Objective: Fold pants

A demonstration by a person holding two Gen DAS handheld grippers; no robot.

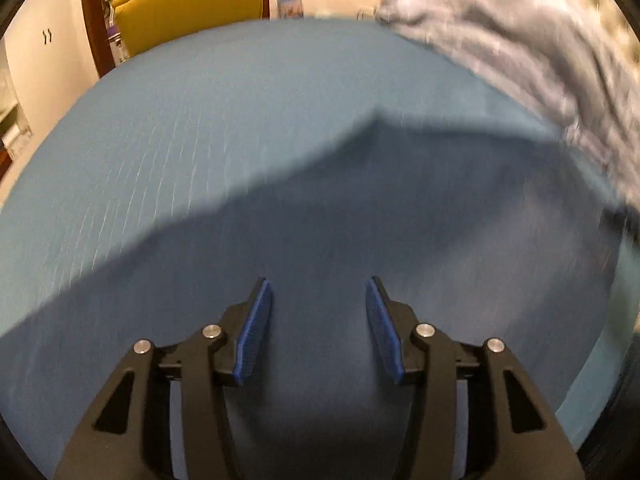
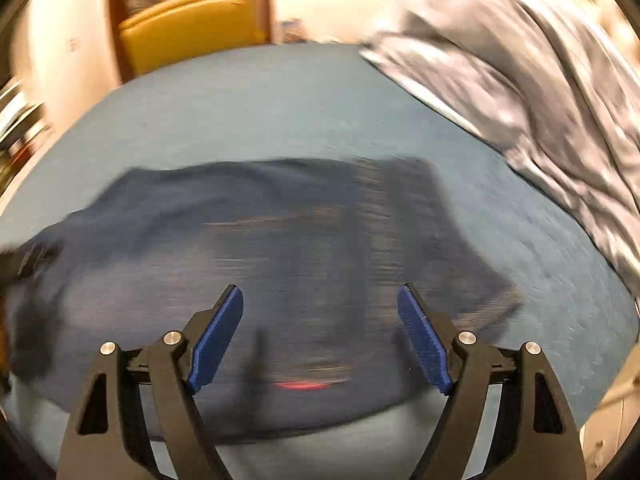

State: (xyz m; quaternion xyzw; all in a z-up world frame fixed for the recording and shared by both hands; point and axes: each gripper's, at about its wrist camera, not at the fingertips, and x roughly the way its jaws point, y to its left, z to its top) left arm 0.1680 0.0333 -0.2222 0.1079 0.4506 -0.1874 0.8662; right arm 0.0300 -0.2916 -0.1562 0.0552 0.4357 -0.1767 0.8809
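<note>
- Both wrist views are motion-blurred and look across a bed covered with a light blue sheet [image 1: 200,128].
- Dark navy pants [image 2: 280,248] lie spread flat on the sheet, filling the near part of each view.
- The left gripper [image 1: 319,292] hovers over the pants with its blue-padded jaws spread apart, gripping nothing.
- The right gripper [image 2: 320,300] is likewise released, jaws wide, above the pants near a small red mark [image 2: 304,386] on the fabric.
- A rumpled grey blanket [image 2: 520,92] lies on the far right side of the bed, apart from the pants.
- A yellow padded chair [image 1: 192,4] stands beyond the far edge of the bed.
</note>
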